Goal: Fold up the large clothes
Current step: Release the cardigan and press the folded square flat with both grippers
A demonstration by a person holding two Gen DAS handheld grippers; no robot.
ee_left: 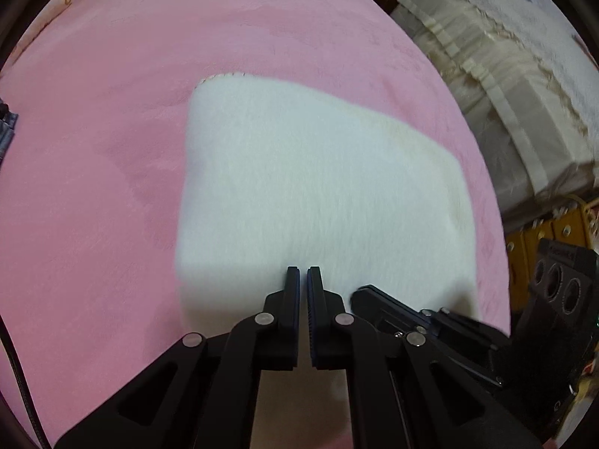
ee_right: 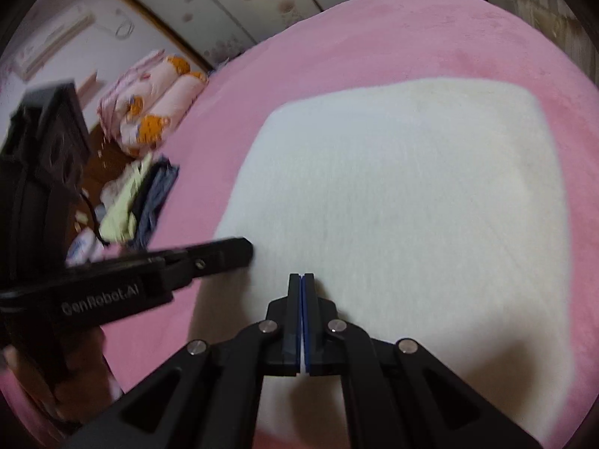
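Nearest the lenses, both black two-finger tools point steeply down over the near edge of the cloth. The left gripper (ee_left: pixel 303 271) has its jaws drawn almost together with only a thin empty slit between them. The right gripper (ee_right: pixel 301 277) is pressed fully together, and a sliver of white shows between its pads low down, though whether that is pinched fabric cannot be told.

Under them lies the thick white fleecy cloth (ee_left: pixel 310 172), folded into a plump rectangle and resting flat on the pink plush bed cover (ee_left: pixel 112 112), its far edge showing a stitched hem.

The fold looks close to finished. The risk from here is that closed fingers dragged across the nap would skew the top layer and reopen the fold. The two tools also sit close together, so they could knock each other.

No container is in view. Farther off, a loose pile of green and blue garments (ee_right: pixel 142 198) lies beside the bed, and patterned rolled bedding (ee_right: pixel 157 104) beyond that.
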